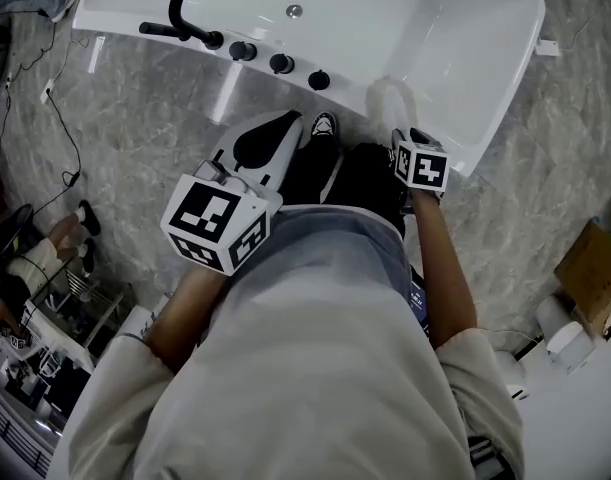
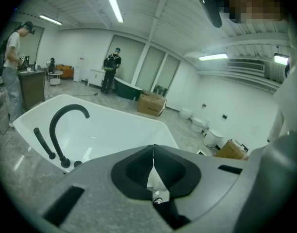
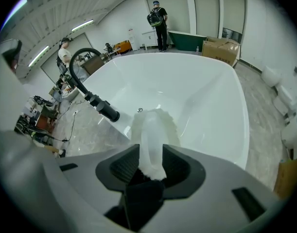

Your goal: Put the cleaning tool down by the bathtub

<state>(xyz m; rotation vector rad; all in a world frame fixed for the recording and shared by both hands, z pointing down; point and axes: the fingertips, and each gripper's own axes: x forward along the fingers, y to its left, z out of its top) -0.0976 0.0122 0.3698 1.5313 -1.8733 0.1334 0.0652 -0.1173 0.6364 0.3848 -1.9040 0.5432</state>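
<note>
The cleaning tool [image 3: 150,142] is a white, translucent brush with a scalloped head. My right gripper [image 3: 150,166] is shut on its handle, and the head pokes out over the white bathtub [image 3: 197,91]. In the head view the cleaning tool [image 1: 388,103] hangs just over the near rim of the bathtub [image 1: 490,118], with the right gripper [image 1: 403,140] behind it. My left gripper [image 1: 290,120] is held left of it above the grey floor. In its own view the left gripper [image 2: 153,148] is shut, tips touching, with nothing held.
A black arched faucet [image 1: 185,8] and three black knobs [image 1: 280,63] sit on the tub's left rim. The wearer's shoe [image 1: 323,126] stands at the tub's foot. Cables [image 1: 60,118] trail at left. A cardboard box [image 1: 595,268] lies at right. People [image 2: 110,69] stand far off.
</note>
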